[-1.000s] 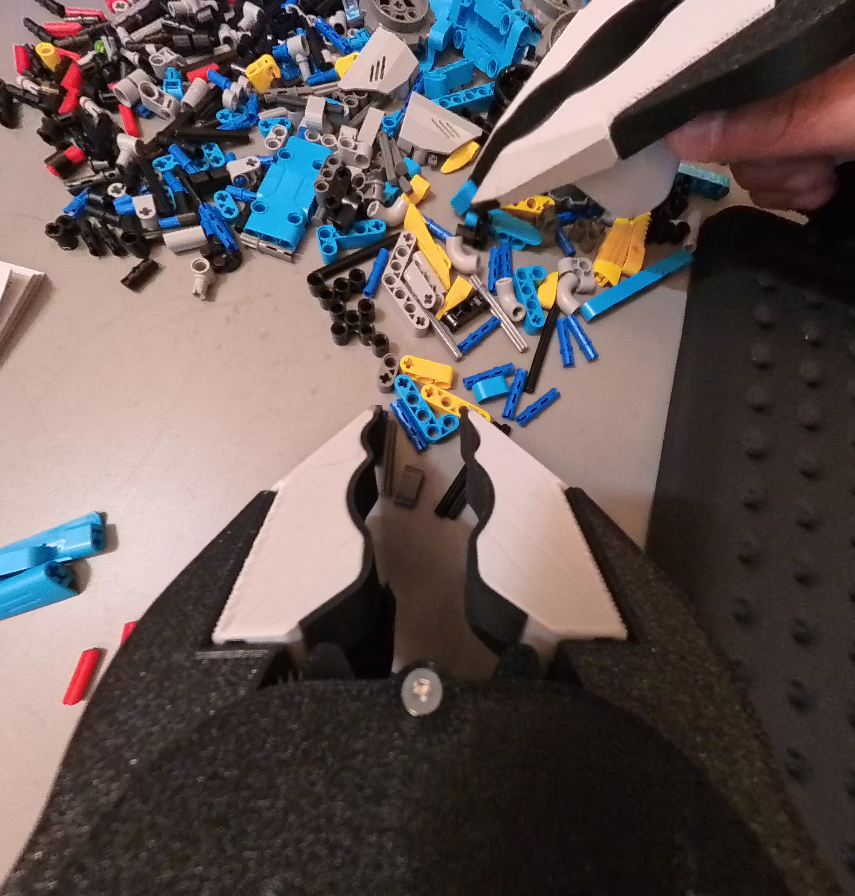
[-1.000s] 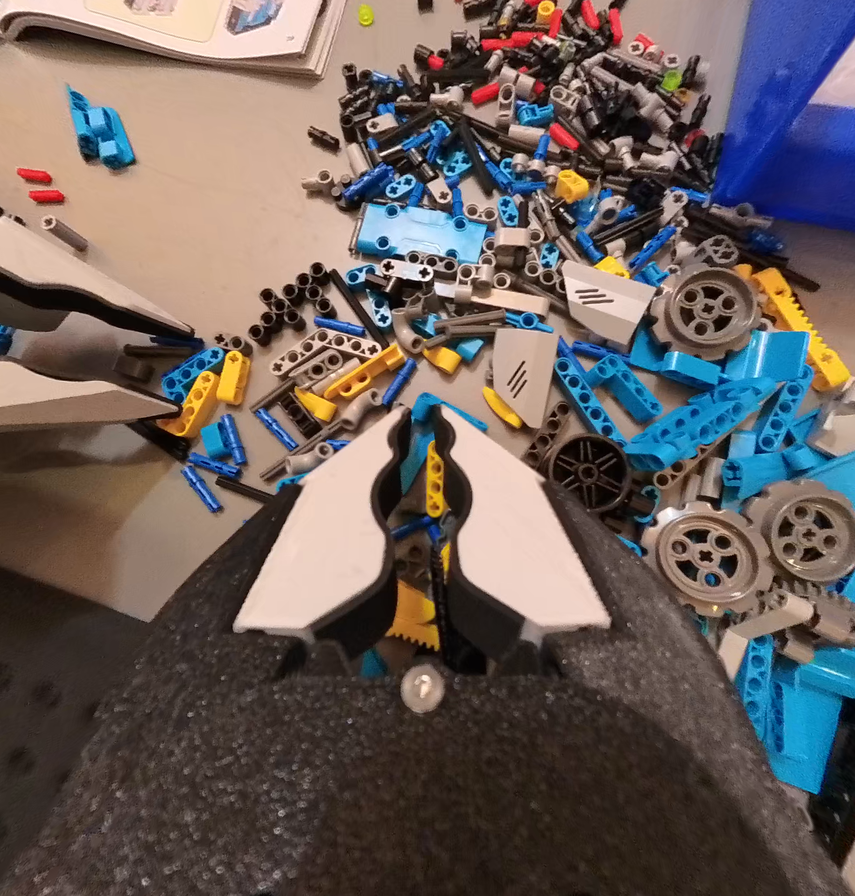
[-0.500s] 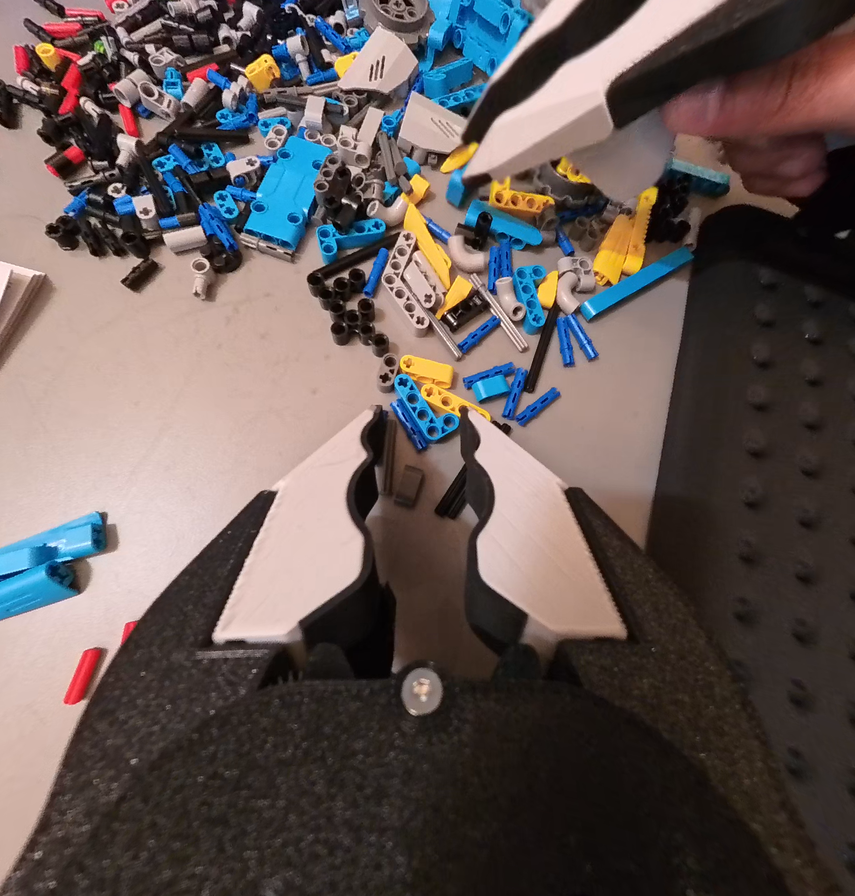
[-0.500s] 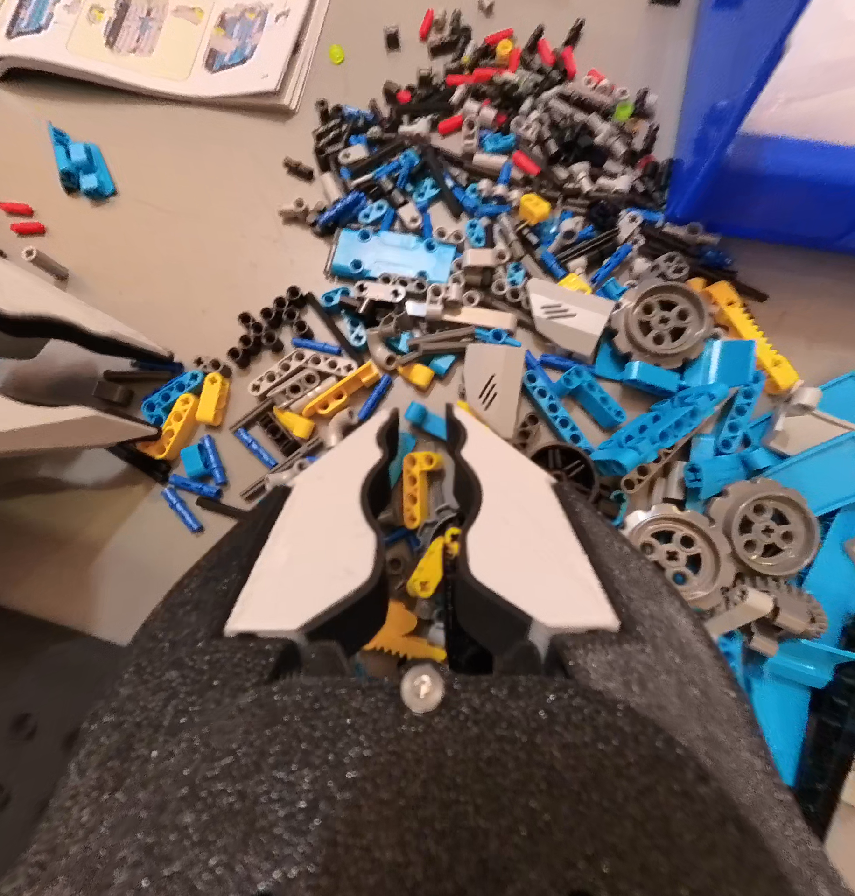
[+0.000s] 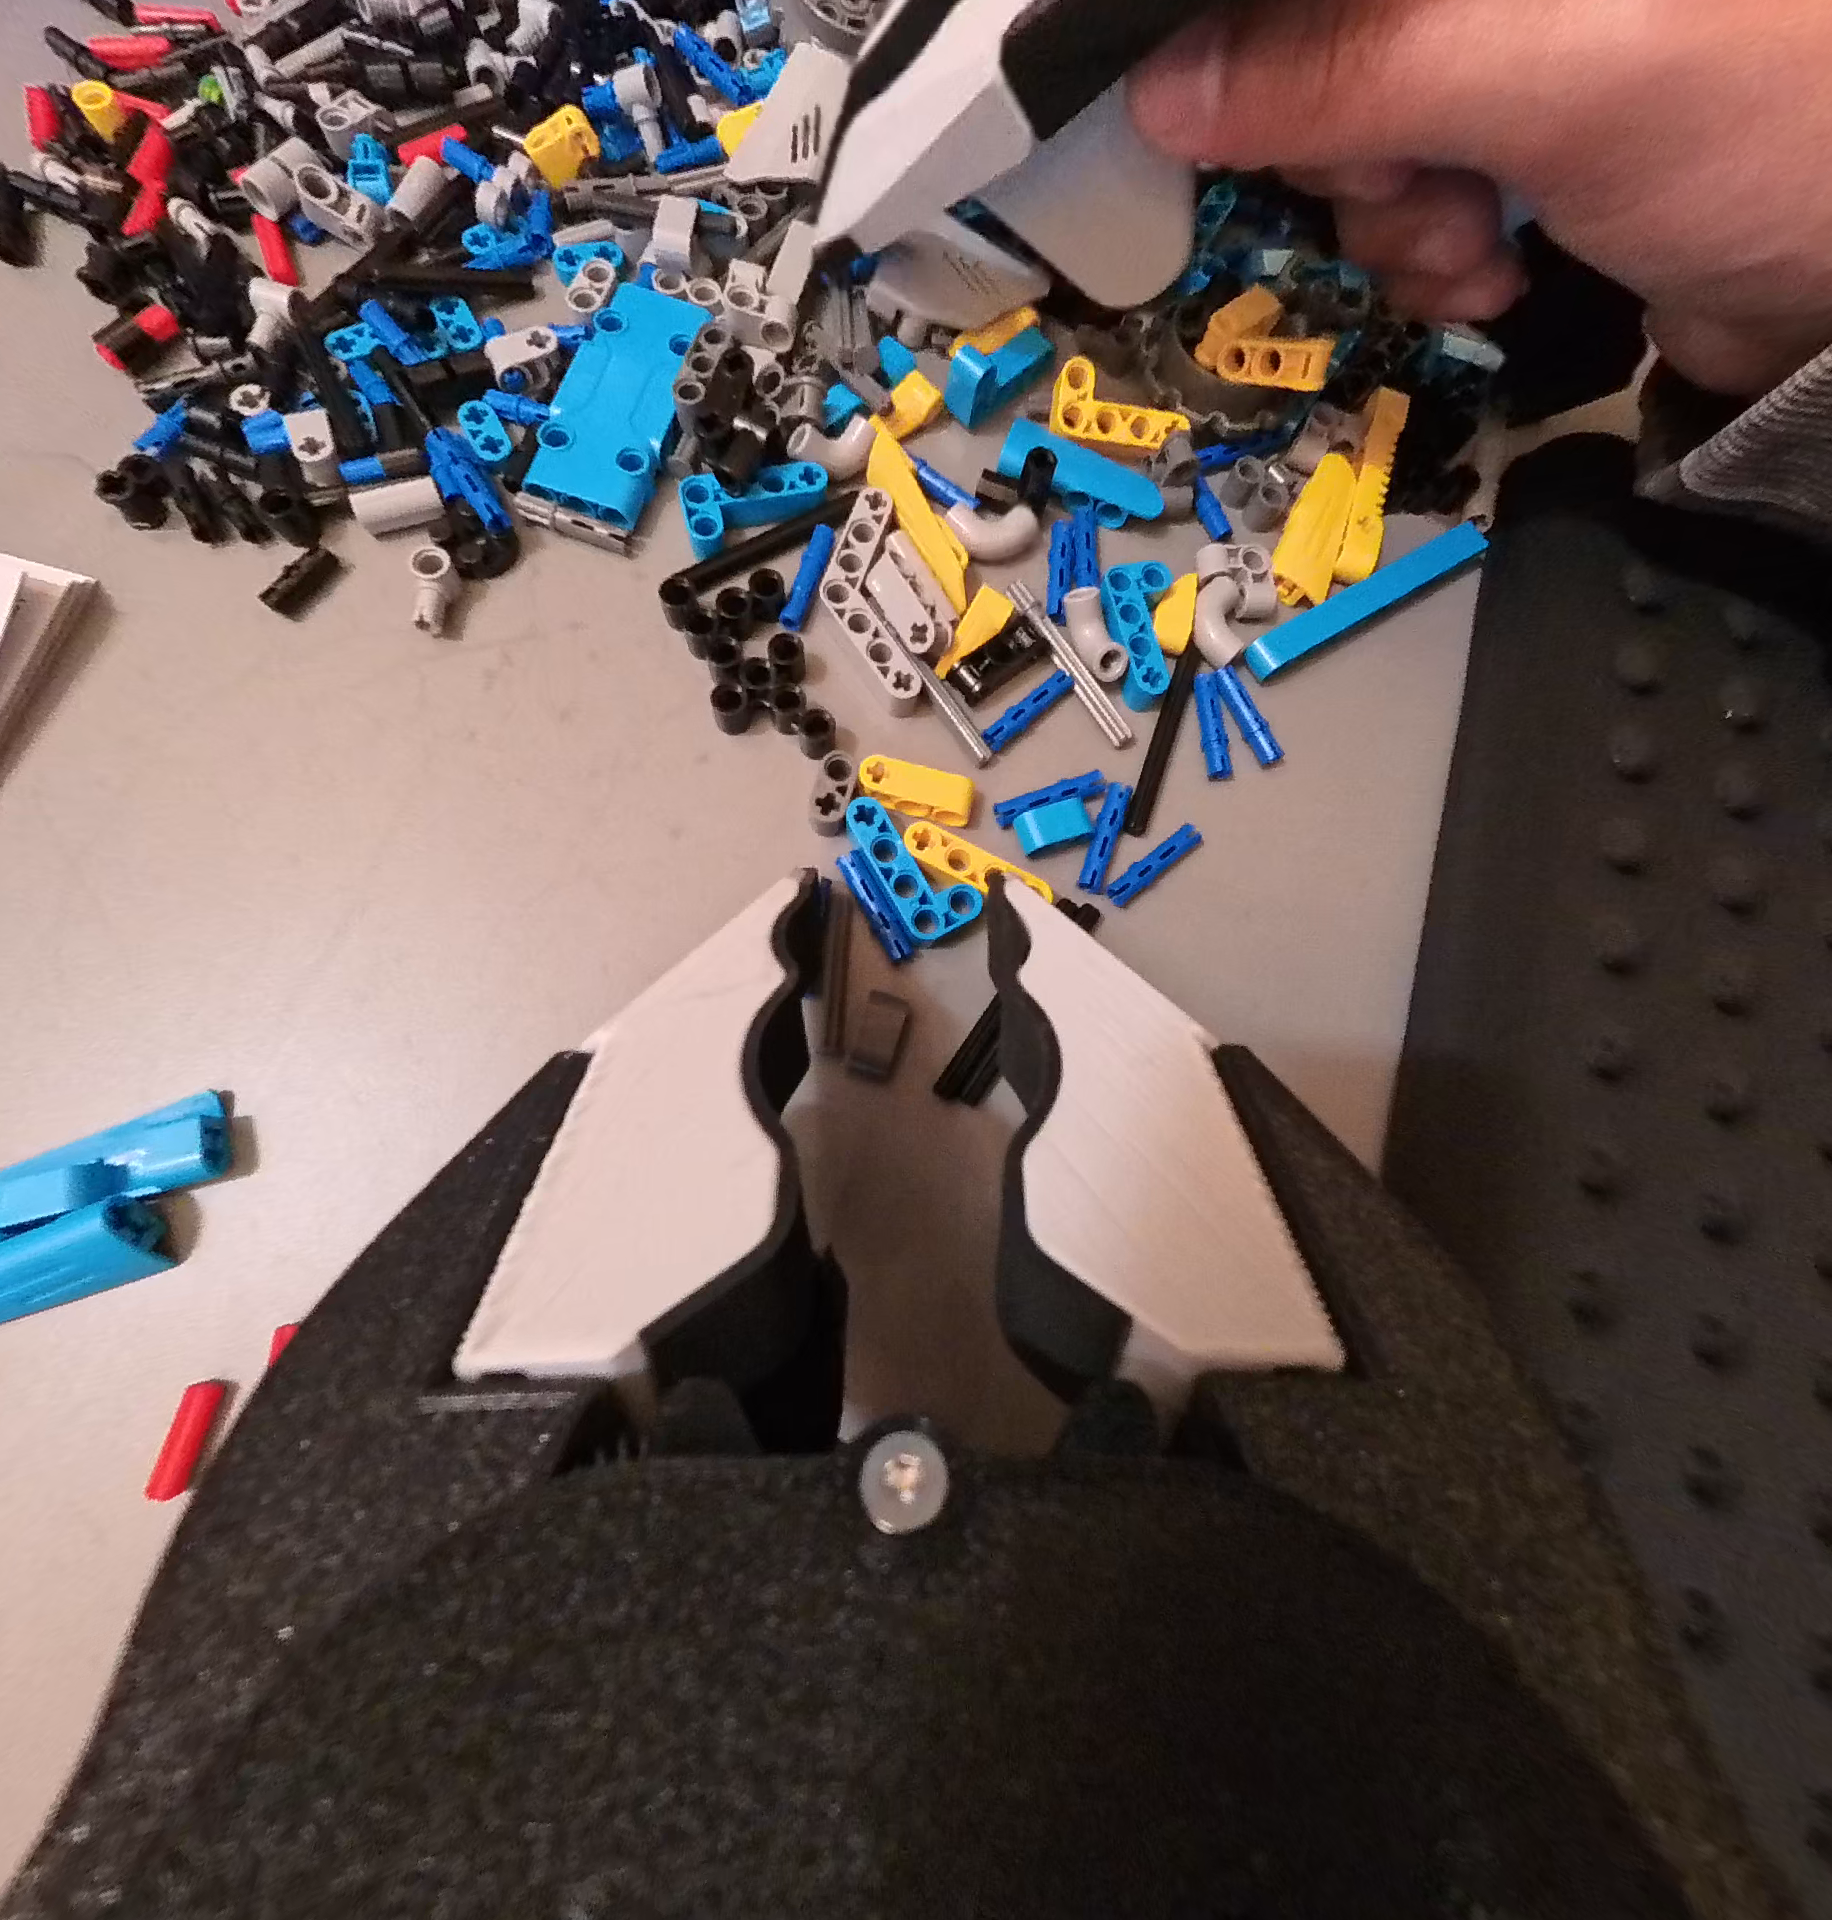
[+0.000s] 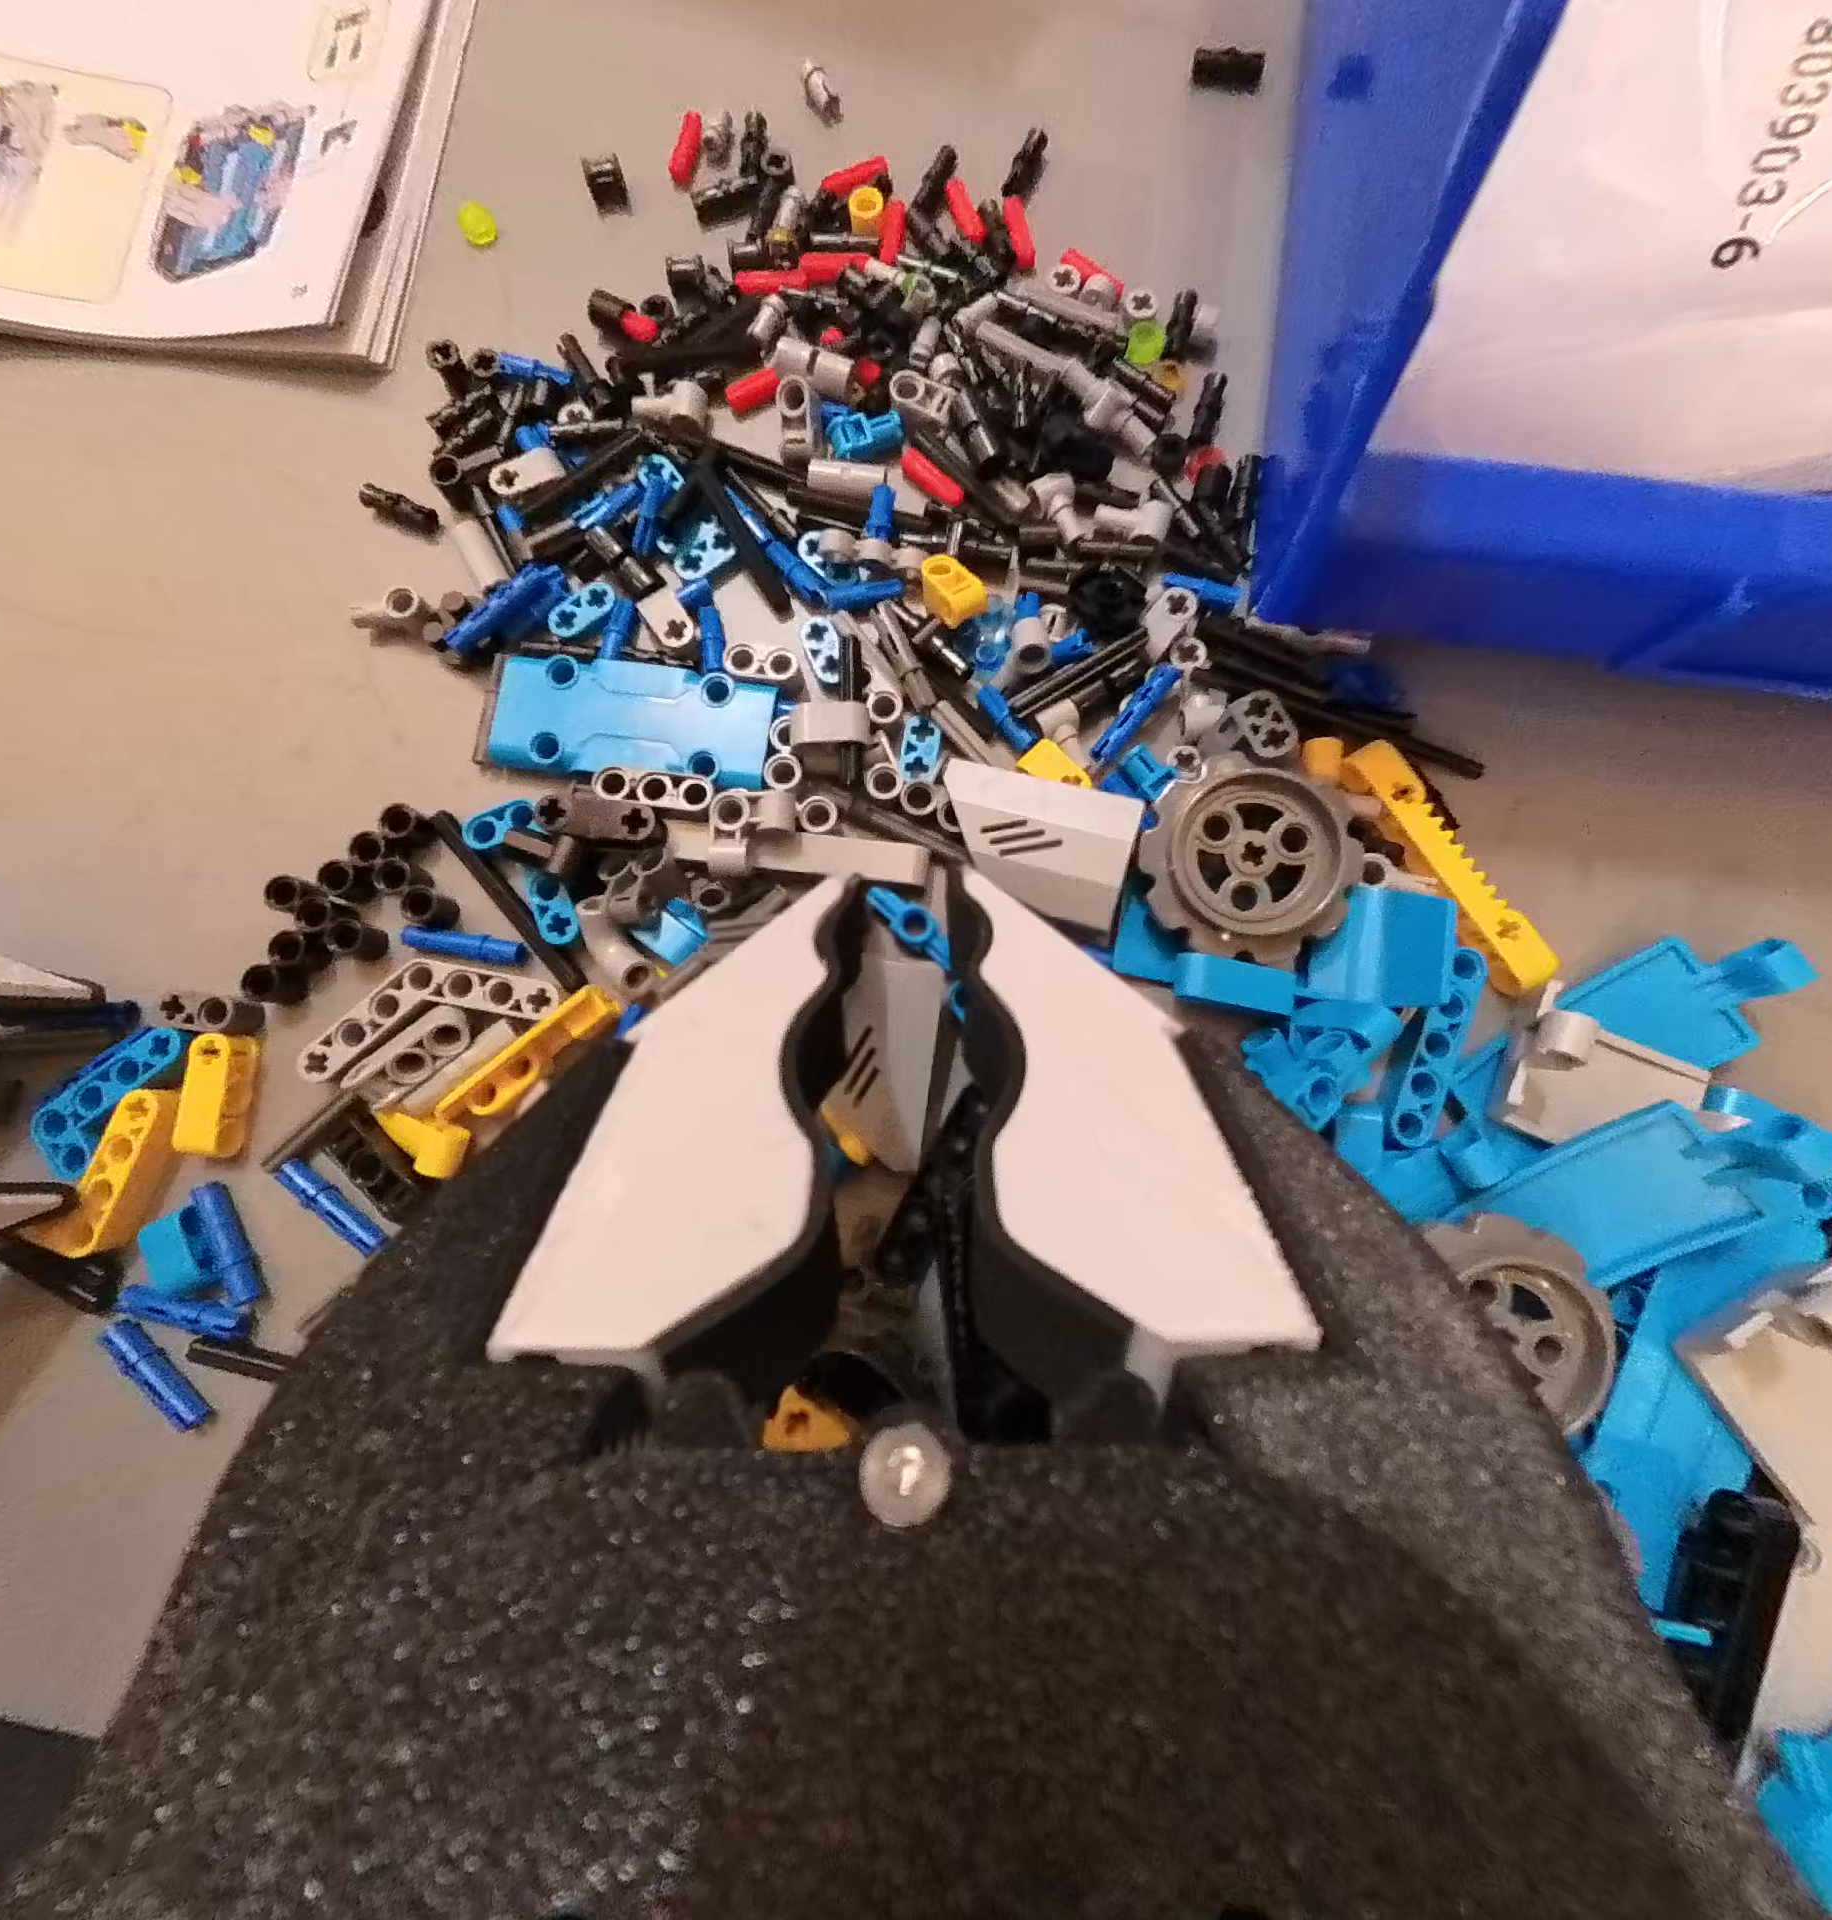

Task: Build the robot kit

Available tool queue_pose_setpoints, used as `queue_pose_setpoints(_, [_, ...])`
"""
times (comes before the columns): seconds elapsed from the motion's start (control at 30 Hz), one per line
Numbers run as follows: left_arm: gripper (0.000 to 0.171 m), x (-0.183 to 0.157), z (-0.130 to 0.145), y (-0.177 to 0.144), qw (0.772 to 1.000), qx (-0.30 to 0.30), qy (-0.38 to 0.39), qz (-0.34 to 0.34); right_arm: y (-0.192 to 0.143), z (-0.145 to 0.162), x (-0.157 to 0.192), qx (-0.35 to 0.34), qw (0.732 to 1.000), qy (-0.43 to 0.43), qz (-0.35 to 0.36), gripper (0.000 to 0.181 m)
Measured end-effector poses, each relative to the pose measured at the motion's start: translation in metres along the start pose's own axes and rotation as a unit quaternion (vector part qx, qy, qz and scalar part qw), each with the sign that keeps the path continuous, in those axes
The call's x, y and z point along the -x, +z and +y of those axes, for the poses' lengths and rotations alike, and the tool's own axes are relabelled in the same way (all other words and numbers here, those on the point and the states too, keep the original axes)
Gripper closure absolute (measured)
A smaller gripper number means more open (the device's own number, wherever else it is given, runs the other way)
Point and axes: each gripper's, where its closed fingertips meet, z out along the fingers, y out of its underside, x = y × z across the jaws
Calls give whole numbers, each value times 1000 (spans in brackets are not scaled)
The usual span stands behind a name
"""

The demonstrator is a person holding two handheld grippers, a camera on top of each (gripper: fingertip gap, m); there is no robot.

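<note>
Grey worktop underneath everything, cut off on all sides. Along its right edge a black studded mat, only partly in view. At the far right a blue bin, cropped by the frame, with a white plastic bag in it; whatever is in the bag impossible to make out. Beside the bin, and touching its wall, a large heap of small building pieces in black, grey, blue, yellow and red, many buried under one another. An open booklet at the far left, cut off at the top edge. Left tool low over the near fringe of the heap, jaws wide apart and empty, tips just beside a blue angled beam; a small dark grey piece on the bare worktop between its fingers. Right tool above the thick of the heap, held by a hand and a grey sleeve, jaws nearly together with a narrow gap at the tips. Showing through that gap, a grey wedge panel; pinched or merely lying below, cannot tell. Just right of those tips a grey toothed wheel; ahead and to the left a flat blue panel. Well apart from the heap, at the left, a light blue assembly, cropped by the edge, and near it a red pin.
</note>
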Motion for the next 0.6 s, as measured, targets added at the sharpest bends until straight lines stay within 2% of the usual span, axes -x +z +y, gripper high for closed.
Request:
queue_pose_setpoints(0.13, [140,0,0,0,1000,0,1,-1,-5,4,-1,18,1000,-14,10,159])
queue_pose_setpoints(0.2, [140,0,0,0,1000,0,0,0,-6,2,-1,13,1000,-19,8,164])
queue_pose_setpoints(0.37, [140,0,0,0,1000,0,0,0,0,11,-4,51,998,-35,8,173])
queue_pose_setpoints(0.5, [140,0,0,0,1000,0,0,1,-1,11,-4,52,998,-34,6,174])
queue_pose_setpoints(0.6, [140,0,0,0,1000,1,-1,0,-15,-2,-4,22,999,-40,9,174])
